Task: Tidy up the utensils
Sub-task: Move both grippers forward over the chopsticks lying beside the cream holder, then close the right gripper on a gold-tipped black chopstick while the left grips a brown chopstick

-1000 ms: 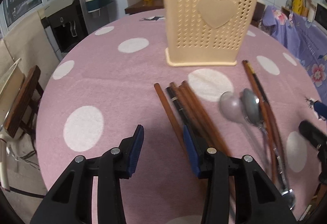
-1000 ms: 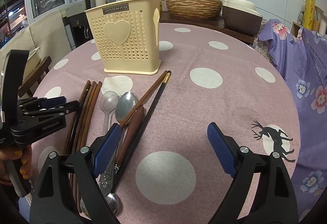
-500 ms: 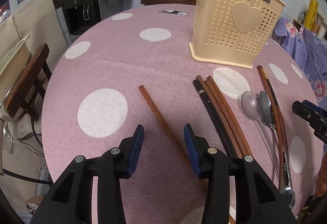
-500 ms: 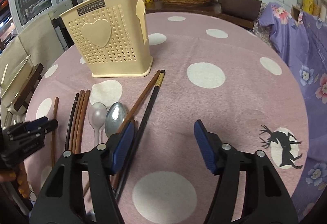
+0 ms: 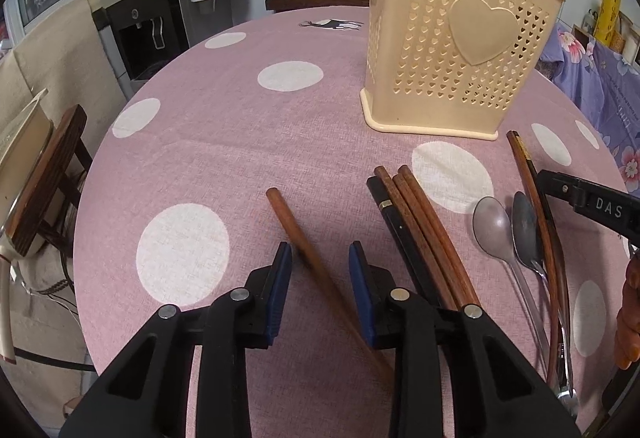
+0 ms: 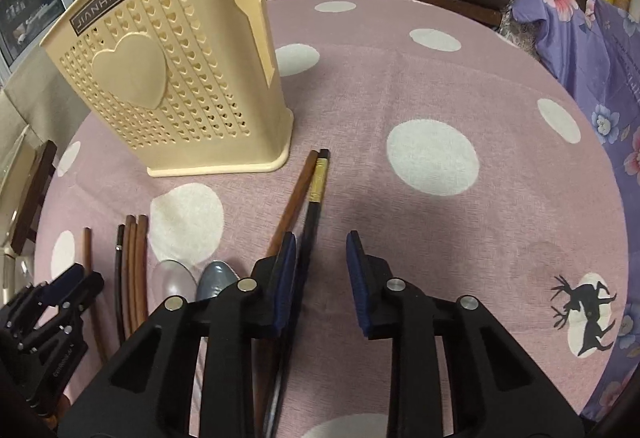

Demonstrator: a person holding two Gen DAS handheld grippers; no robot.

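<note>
Nearby, perforated cream plastic holder (image 5: 452,54), round wooden chopstick (image 5: 304,250), polka-dot cloth (image 5: 224,142).

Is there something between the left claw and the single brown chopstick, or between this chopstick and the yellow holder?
Nothing visible blocks either. The single brown chopstick already lies between the closing jaws of the left claw, pads not yet touching it. Between it and the yellow holder there is only bare tablecloth; the other chopsticks lie off to the side.
</note>
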